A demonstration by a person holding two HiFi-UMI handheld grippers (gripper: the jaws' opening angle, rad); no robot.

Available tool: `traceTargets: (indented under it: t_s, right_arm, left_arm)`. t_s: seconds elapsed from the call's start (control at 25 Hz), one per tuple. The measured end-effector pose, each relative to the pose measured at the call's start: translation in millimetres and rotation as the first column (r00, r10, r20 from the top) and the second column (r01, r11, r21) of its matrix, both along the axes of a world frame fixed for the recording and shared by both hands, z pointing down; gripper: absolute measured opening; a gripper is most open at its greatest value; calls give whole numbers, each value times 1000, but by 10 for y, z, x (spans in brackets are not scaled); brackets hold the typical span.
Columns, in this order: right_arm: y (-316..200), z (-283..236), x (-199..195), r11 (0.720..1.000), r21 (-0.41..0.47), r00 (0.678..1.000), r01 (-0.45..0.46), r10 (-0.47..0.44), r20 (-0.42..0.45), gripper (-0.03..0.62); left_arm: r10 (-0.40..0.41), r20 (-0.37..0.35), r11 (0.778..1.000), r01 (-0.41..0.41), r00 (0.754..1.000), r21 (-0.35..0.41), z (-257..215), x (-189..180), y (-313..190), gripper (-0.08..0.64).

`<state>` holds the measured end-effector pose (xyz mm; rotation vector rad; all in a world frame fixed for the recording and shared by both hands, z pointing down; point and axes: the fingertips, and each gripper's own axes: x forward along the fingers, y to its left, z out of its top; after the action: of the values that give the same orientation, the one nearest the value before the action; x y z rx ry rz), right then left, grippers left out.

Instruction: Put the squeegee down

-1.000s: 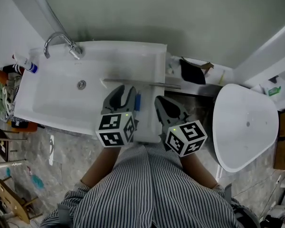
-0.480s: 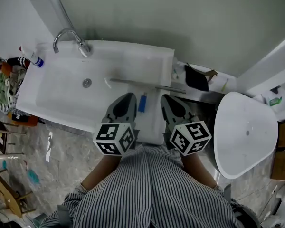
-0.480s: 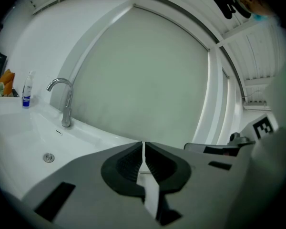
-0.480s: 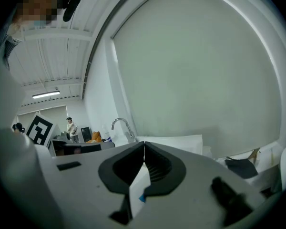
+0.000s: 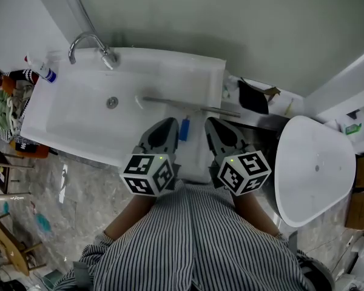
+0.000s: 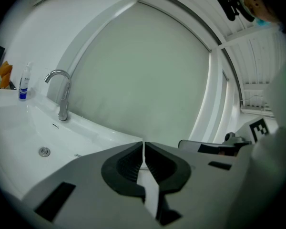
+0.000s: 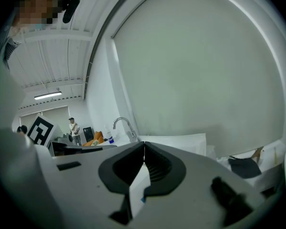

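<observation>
The squeegee (image 5: 188, 105) lies across the right side of the white sink (image 5: 79, 111). Its long metal blade points left to right and its blue handle (image 5: 183, 129) points toward me. No gripper touches it. My left gripper (image 5: 168, 122) sits just left of the handle. Its jaws have just been closing, and in the left gripper view they (image 6: 143, 144) meet with nothing between them. My right gripper (image 5: 211, 123) hangs just right of the handle, and it (image 7: 144, 144) is also shut and empty.
A chrome faucet (image 5: 91, 44) stands at the sink's back left, with a small blue-capped bottle (image 5: 39, 70) on the left ledge. A black object (image 5: 252, 96) lies on the shelf right of the sink. A white oval fixture (image 5: 315, 162) stands at the right.
The left gripper's jaws, spread wide a second ago, have come together. The squeegee stays where it lay on the sink. The head view has shifted slightly.
</observation>
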<state>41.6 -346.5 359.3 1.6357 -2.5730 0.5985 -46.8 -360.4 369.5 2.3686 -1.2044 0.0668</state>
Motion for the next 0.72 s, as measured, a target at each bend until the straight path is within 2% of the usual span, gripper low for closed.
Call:
traceTargets:
  t_s: [0.72]
  right_arm:
    - [-6,79,-63,1000,-19,999,22,-23,-38,15]
  left_arm:
    - [47,24,997,-46,999,-68,177,131,-57,17]
